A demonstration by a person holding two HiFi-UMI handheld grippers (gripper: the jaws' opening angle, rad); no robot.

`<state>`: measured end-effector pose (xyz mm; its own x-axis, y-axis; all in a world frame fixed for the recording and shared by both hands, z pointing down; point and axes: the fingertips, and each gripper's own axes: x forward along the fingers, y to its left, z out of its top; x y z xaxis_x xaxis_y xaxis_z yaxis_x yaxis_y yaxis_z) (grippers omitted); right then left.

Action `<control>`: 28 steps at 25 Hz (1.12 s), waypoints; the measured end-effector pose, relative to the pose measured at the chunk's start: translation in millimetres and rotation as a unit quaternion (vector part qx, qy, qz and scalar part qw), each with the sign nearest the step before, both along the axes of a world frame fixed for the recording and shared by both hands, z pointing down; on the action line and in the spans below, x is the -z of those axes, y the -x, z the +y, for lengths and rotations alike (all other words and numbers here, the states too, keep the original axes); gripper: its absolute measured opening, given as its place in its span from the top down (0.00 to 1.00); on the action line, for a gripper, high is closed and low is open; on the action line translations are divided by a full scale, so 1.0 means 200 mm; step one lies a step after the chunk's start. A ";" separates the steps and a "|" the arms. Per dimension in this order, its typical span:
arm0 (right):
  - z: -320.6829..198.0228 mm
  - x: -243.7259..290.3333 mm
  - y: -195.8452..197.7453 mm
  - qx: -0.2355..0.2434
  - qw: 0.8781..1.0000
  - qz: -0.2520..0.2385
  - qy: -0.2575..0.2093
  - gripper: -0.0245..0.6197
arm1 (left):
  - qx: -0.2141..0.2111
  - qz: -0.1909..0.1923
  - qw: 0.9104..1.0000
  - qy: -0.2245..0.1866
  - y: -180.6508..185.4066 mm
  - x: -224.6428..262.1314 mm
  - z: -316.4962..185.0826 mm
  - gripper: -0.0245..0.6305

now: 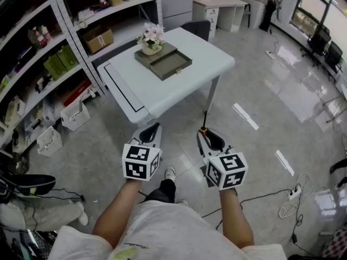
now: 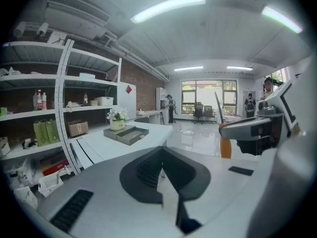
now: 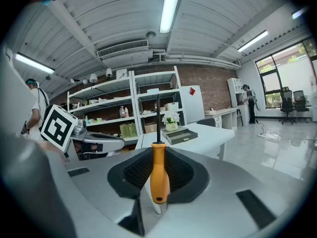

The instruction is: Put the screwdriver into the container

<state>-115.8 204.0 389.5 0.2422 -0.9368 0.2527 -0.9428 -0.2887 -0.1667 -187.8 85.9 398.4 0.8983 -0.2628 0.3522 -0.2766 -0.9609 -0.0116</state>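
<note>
Two bare forearms (image 1: pixel 120 216) are seen at the bottom of the head view, stretched forward side by side from a white shirt (image 1: pixel 162 237), each hand hidden behind a marker cube (image 1: pixel 141 162). Both grippers are held over the grey floor (image 1: pixel 260 91), short of the white table (image 1: pixel 209 58), and are pointed toward the upper part of the frame. The left gripper (image 1: pixel 151 129) (image 2: pixel 161 172) is shown with its dark pads pressed together and nothing between them. The right gripper (image 1: pixel 207 136) (image 3: pixel 157 155) is clamped on the screwdriver (image 1: pixel 204 124) (image 3: pixel 159 175). Its orange handle is pinched between the pads, with the rounded butt turned toward the camera in the right gripper view. A thin dark shaft is carried straight out past the jaw tips, ending near the middle of that frame. In the head view the screwdriver is found just right of centre, its shaft aimed at the table's near edge. The container (image 1: pixel 171 64) (image 2: pixel 131 134) (image 3: pixel 182 134), a shallow grey open box, is set on the table in the upper middle of the head view. It sits just beside a pot of pale flowers (image 1: pixel 152 38) and well apart from the screwdriver. Shelves (image 1: pixel 54 53) are seen along the upper left.
</note>
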 end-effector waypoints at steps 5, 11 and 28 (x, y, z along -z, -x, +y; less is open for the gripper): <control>-0.07 -0.02 -0.07 0.001 1.000 -0.001 0.005 0.85 | -0.003 -0.002 1.000 0.001 -0.08 -0.02 -0.07 0.96; -0.21 -0.06 -0.21 -0.001 1.000 -0.005 0.015 0.85 | -0.005 -0.007 1.000 0.006 -0.23 -0.05 -0.22 0.96; -0.68 -0.10 -0.65 -0.017 0.999 -0.012 0.042 0.85 | -0.025 -0.017 0.999 0.035 -0.70 -0.15 -0.72 0.96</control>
